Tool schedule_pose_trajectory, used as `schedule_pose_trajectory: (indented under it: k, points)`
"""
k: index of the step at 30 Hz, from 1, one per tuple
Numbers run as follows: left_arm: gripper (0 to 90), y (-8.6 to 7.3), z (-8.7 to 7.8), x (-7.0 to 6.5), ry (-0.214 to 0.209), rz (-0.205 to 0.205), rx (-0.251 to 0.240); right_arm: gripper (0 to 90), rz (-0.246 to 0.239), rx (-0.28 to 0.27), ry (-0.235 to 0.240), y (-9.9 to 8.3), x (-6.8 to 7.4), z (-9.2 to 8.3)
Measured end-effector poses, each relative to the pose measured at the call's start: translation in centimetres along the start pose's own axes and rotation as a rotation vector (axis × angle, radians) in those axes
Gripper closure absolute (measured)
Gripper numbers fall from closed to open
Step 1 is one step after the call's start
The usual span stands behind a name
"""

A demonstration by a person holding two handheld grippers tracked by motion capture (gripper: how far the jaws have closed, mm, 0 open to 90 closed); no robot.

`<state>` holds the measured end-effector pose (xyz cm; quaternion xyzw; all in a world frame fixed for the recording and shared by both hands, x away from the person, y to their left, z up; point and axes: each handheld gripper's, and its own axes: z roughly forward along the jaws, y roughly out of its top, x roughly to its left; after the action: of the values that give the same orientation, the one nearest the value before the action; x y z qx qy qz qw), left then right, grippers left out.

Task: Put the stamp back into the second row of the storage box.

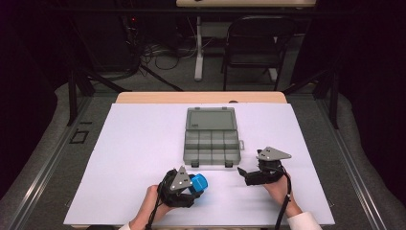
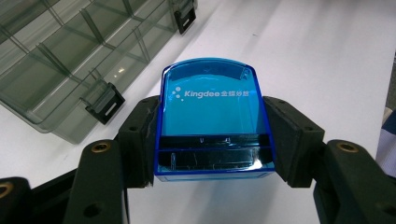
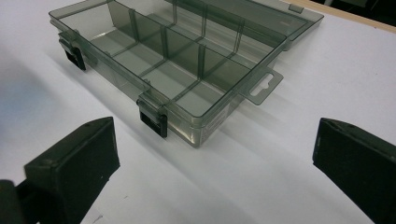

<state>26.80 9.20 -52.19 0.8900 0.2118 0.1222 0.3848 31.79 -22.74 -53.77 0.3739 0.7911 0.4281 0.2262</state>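
A: As the high view looks down, where does the blue box [image 1: 199, 184] sit?

B: Low over the white desk [image 1: 139, 143], near its front edge, clamped in the left gripper [image 1: 194, 184]. The smoky grey organizer case [image 1: 211, 139] lies open just beyond it, lid folded back, compartments facing up.

A: And the right gripper [image 1: 244, 173]?

B: Just right of the case's front corner, close above the desk, pointing toward the case.

A: What does the left gripper view give?

B: The translucent blue box [image 2: 214, 119] with white "Kingdee" lettering on top. The black fingers [image 2: 140, 140] press on its two sides, so it is held. The case [image 2: 70, 60] lies to the upper left, one black latch [image 2: 103, 102] near the box but apart from it.

A: The right gripper view?

B: Its fingers [image 3: 77, 163] stand wide apart with nothing between them. Ahead lies the open case [image 3: 187, 60], its divided compartments bare, two black latches [image 3: 153, 119] on the near wall and a hang tab [image 3: 264, 86] at the end.
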Motion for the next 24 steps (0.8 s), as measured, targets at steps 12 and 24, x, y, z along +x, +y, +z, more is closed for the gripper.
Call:
schedule_pose_trajectory:
  k: [12, 24]
  points:
    - [41.5, 0.8, -0.1, 1.1, -0.009, 0.027, 0.003, 0.0, -0.001, -0.001, -0.001, 0.0, 0.0, 0.0]
    - [41.5, 2.1, 0.5, 2.2, -0.022, 0.045, 0.023, 0.0, 0.001, -0.01, -0.002, 0.0, 0.0, -0.1]
